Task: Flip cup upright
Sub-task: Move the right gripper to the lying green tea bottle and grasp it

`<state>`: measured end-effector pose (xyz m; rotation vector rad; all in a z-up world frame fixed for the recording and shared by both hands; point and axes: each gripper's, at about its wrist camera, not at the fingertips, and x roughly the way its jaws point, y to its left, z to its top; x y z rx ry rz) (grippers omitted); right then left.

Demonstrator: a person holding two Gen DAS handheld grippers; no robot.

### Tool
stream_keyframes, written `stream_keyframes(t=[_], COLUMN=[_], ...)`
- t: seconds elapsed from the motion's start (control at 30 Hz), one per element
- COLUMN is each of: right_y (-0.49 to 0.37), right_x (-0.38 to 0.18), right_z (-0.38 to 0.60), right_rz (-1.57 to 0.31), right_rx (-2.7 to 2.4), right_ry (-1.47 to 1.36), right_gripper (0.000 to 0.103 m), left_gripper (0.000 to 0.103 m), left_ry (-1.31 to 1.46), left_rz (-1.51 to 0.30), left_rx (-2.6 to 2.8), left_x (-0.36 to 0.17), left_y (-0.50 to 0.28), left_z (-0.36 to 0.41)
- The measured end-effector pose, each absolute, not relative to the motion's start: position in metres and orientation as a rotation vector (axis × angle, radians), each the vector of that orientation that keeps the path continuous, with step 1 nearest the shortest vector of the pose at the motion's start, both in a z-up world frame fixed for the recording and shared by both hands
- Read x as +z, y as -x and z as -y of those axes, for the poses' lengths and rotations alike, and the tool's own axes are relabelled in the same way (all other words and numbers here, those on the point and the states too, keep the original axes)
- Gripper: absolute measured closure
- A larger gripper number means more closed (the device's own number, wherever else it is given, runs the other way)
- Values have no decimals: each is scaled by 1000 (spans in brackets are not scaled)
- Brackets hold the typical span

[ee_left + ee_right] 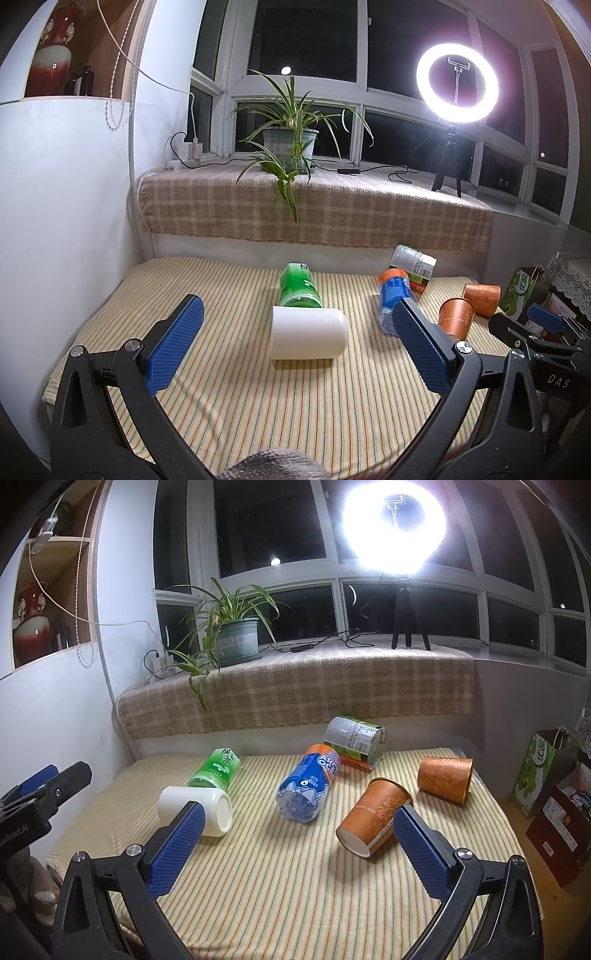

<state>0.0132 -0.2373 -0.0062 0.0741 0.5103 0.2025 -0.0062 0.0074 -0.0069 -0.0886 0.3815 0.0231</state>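
Lying on its side at frame centre on the striped yellow cloth (229, 406) — smooth white plastic cup (308, 333), touching the toppled green plastic bottle (298, 291). Hovering wide apart and empty: left gripper (297, 349), right gripper (298, 843). Risking a roll — slick curved wall, soft bedding.

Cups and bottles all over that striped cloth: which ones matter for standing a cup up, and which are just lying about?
For the job:
white cup, on its side
two orange cups, on their sides
left gripper, right gripper, both open

Lying about:
green bottle
blue bottle
can
plant
ring light
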Motion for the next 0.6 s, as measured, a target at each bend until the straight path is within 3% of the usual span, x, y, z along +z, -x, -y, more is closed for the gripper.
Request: stream_keyframes(t=[0.6], right_y=[-118], right_x=[-12], right_z=[180], right_rz=[-721], right_rx=[466], right_ry=[-140], right_gripper=[0], left_gripper=[0], left_ry=[99], left_rz=[-456], left_rx=[105], left_x=[-27], left_y=[-5], left_z=[-51])
